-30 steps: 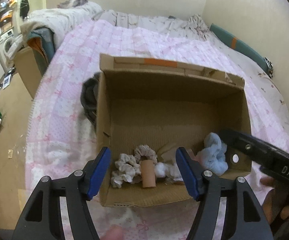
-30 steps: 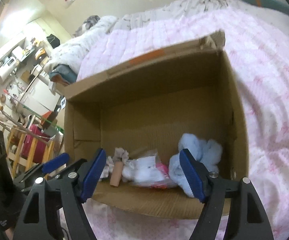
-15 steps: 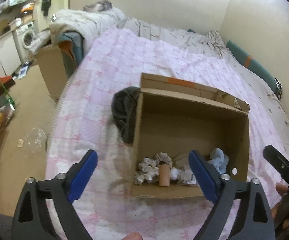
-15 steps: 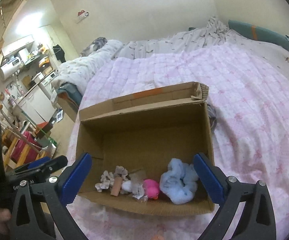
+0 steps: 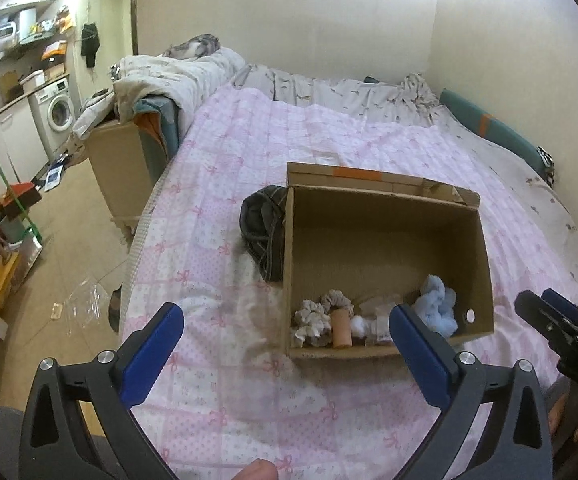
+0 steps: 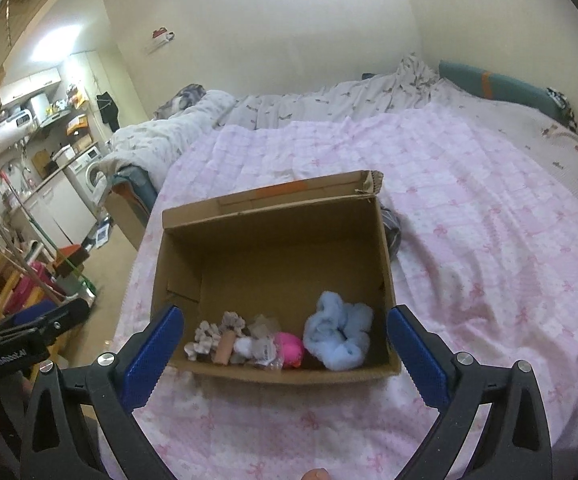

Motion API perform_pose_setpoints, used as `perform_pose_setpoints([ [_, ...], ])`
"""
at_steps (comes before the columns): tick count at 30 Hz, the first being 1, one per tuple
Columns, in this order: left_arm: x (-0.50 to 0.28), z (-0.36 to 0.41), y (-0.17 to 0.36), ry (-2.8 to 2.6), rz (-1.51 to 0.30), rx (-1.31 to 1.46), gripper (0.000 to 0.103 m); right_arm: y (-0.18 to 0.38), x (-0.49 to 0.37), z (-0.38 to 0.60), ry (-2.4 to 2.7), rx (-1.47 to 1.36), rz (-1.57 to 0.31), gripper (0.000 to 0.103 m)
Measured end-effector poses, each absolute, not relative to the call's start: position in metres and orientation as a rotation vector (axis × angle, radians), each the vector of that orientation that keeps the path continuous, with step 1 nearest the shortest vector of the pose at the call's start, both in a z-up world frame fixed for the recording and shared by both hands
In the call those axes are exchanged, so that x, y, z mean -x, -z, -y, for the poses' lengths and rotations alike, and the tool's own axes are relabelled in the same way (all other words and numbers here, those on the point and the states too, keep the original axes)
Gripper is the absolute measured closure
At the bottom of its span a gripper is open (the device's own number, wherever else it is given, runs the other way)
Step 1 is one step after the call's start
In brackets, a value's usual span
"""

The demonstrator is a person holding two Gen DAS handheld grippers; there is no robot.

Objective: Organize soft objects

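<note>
An open cardboard box (image 5: 385, 216) (image 6: 273, 248) sits on the pink bedspread. Along its near wall lie beige scrunchies (image 5: 313, 316) (image 6: 209, 336), a tan roll (image 5: 342, 327) (image 6: 225, 346), a white puff (image 5: 359, 326), a pink ball (image 6: 291, 350) and a light blue fluffy cloth (image 5: 437, 308) (image 6: 339, 336). My left gripper (image 5: 285, 348) is open and empty, held back above the bed in front of the box. My right gripper (image 6: 285, 348) is open and empty too, in front of the box.
A dark grey garment (image 5: 263, 228) lies against the box's left side. The bed's left edge drops to a tiled floor (image 5: 61, 264) with a plastic bag and clutter. Rumpled bedding (image 5: 177, 68) and a wall stand behind.
Both grippers have pulled back and up from the box mouth and opened wider. The box now looks smaller and farther in both views.
</note>
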State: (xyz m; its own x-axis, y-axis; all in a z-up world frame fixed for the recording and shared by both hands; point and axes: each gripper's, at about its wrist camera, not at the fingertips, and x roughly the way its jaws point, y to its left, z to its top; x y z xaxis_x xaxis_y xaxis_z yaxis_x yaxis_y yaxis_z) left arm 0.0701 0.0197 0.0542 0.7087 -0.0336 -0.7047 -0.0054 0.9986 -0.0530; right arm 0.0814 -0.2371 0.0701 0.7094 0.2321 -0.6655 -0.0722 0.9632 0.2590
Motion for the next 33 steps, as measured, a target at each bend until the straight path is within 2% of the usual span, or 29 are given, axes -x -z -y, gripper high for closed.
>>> perform_pose_setpoints([
  [11,-0.07,-0.017,-0.03,0.001,-0.773,0.028,0.0,-0.043,-0.074,0.224,-0.126,-0.154,-0.786,0.0],
  [33,-0.072,-0.011,-0.022,0.025,-0.805,0.022,0.0,-0.037,-0.08,0.229,-0.094,-0.161,-0.798,0.0],
])
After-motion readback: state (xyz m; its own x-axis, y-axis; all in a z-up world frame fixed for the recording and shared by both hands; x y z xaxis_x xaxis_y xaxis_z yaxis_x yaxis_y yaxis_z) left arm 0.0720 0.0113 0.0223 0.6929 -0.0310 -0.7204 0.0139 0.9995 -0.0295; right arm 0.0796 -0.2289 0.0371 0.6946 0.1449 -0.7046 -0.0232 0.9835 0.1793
